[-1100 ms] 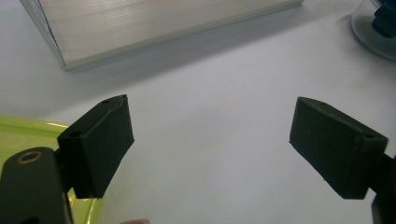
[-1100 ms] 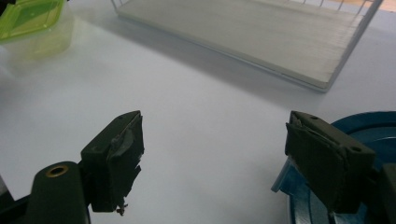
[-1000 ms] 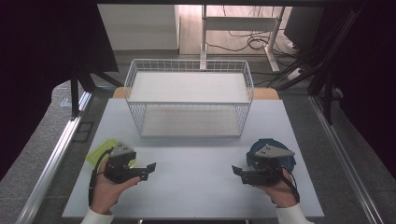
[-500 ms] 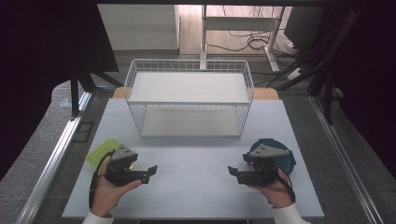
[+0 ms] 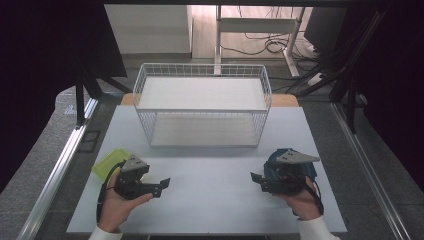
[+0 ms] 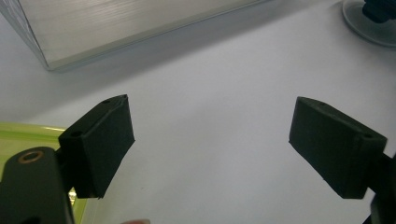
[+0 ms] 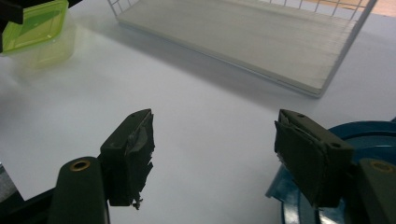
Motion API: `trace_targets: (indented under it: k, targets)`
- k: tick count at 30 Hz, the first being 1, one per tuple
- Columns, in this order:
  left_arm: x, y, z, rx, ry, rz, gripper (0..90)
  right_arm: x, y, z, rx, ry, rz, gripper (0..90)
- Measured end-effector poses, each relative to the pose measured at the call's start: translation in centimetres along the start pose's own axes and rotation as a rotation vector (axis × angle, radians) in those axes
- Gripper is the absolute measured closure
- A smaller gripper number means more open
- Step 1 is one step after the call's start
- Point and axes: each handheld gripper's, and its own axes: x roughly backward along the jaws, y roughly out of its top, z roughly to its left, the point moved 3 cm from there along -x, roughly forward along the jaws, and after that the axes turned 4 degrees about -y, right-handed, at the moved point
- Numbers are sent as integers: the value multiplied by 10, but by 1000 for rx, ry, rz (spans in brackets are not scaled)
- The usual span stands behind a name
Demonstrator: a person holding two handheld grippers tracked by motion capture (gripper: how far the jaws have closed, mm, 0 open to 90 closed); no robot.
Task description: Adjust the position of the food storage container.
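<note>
Two claws are what I am holding, and both are standing with their jaws apart and nothing between them. My left gripper (image 5: 162, 183) is hovering low over the white table (image 5: 210, 200), pointing toward the middle, and just behind it, at my left, the green container (image 5: 109, 162) is lying on the table; in the left gripper view its green edge (image 6: 28, 135) is showing just beside my left-hand jaw, not between the two. My right gripper (image 5: 256, 179) is pointing inward as well, and the blue dish (image 7: 359, 135) is sitting right under and behind it, touching neither pad as far as I can tell. Farther out, the white wire basket (image 5: 202, 107) is standing at the back of the table with both of its shelves bare. I am judging that the work is barely beginning: neither piece is being gripped yet, nothing is resting in the basket, and every pick and placement is still waiting.
</note>
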Motion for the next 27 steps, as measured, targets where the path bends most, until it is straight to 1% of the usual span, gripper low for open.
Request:
trace_targets:
  k: [1, 2, 3, 4, 5, 6, 7, 8, 9, 10, 11, 12, 13, 14, 16, 17, 18, 20, 21, 22, 23, 24, 25, 27]
  targets:
    - [0, -1, 0, -3, 1, 1, 138, 0, 3, -4, -8, -4, 13, 299]
    - [0, -1, 0, -3, 1, 1, 138, 0, 3, -4, -8, -4, 13, 299]
    - [0, -3, -1, -5, -4, 3, 139, -1, 6, -7, -10, -13, 31, 314]
    - [0, -3, -1, -5, -4, 3, 138, -1, 6, -7, -10, -13, 31, 314]
    - [-2, -3, -2, -9, -15, 6, 139, -2, 11, -10, -12, -14, 45, 334]
    - [-2, -3, -2, -9, -15, 6, 139, -2, 11, -10, -12, -14, 45, 334]
    - [-3, -3, -3, -13, -22, 9, 139, -1, 17, -13, -19, -19, 58, 349]
    - [-3, -3, -3, -13, -22, 9, 138, -1, 17, -13, -19, -19, 58, 349]
    - [-3, -3, -3, -19, -24, 11, 138, 0, 22, -17, -17, -37, 72, 356]
    - [-3, -2, -4, -22, -24, 12, 138, 0, 22, -17, -17, -37, 72, 356]
    - [-3, -1, -5, -26, -23, 9, 139, 0, 26, -21, -24, -40, 90, 364]
    - [-3, -1, -5, -26, -23, 9, 139, 0, 26, -21, -24, -40, 90, 364]
    - [-4, 0, -6, -35, -21, 10, 138, 1, 29, -27, -37, -50, 109, 371]
    - [-4, 0, -6, -35, -21, 10, 138, 1, 29, -27, -37, -50, 109, 371]
    - [-5, 0, -7, -41, -20, 17, 137, 3, 32, -34, -48, -58, 125, 379]
    - [-6, 0, -8, -40, -23, 19, 134, 5, 34, -40, -56, -77, 132, 384]
    - [-6, 0, -8, -40, -25, 20, 134, 5, 34, -40, -56, -77, 132, 384]
    - [-6, -1, -7, -38, -24, 21, 133, 7, 36, -46, -65, -88, 137, 400]
    - [-6, -1, -6, -36, -21, 24, 134, 8, 38, -52, -65, -86, 147, 413]
    - [-6, -1, -6, -36, -21, 24, 134, 8, 38, -52, -65, -86, 147, 413]
    - [-5, -2, -6, -31, -19, 22, 134, 9, 40, -58, -55, -90, 167, 420]
    - [-5, -2, -6, -31, -19, 22, 136, 9, 40, -58, -55, -90, 167, 420]
    - [-4, -2, -5, -25, -22, 29, 136, 10, 41, -61, -59, -93, 173, 428]
    - [-3, -2, -5, -21, -20, 32, 140, 11, 44, -72, -84, -92, 187, 452]
